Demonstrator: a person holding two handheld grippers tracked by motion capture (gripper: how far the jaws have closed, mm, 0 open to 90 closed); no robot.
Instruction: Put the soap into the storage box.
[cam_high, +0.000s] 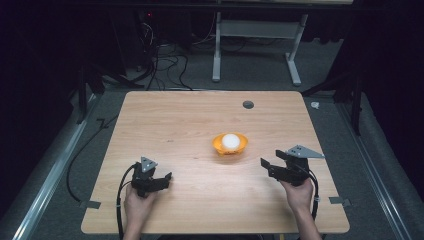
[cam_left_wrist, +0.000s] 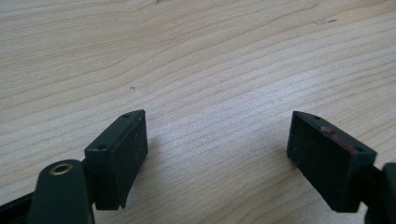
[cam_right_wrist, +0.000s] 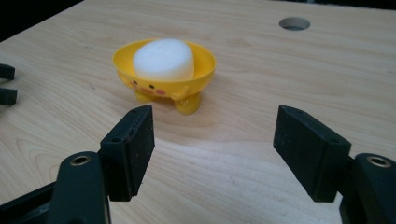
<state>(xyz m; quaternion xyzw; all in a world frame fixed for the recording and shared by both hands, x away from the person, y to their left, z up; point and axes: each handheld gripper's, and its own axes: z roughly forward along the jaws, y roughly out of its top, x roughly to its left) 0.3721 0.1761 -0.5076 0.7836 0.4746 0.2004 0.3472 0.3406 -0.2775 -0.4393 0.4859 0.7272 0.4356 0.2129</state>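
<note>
You have both tools resting low on the counter (cam_high: 190, 120), nothing picked up yet — this looks like the start, before any reach. Your left gripper (cam_high: 159, 180), lower left of the high view, has its jaws spread wide over bare wood. Your right gripper (cam_high: 272, 167), lower right, is equally wide and empty. The yellow bowl (cam_high: 230, 144) sits just right of centre, holding a white sponge (cam_high: 230, 140). In the right gripper view the bowl stands ahead, upper left — the next move likely calls for advancing toward it.
</note>
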